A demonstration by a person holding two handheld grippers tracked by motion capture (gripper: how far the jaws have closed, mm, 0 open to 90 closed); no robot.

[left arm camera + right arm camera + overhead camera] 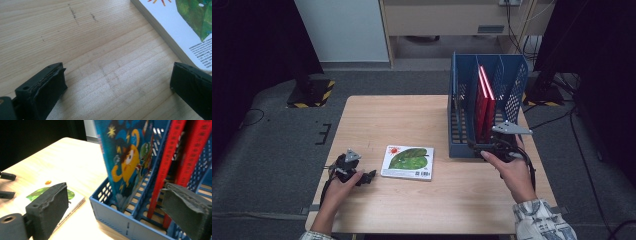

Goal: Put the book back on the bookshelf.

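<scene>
Left tongs [368, 176] wide, empty, resting on the surface [377, 120] just at 9 o'clock of the flat book [407, 162]; best slide one jaw under its near edge before closing. Right tongs [477, 148] wide, empty, at the rack [462, 148] front, 3 o'clock of the book; keep clear of the red books [484, 100].
</scene>
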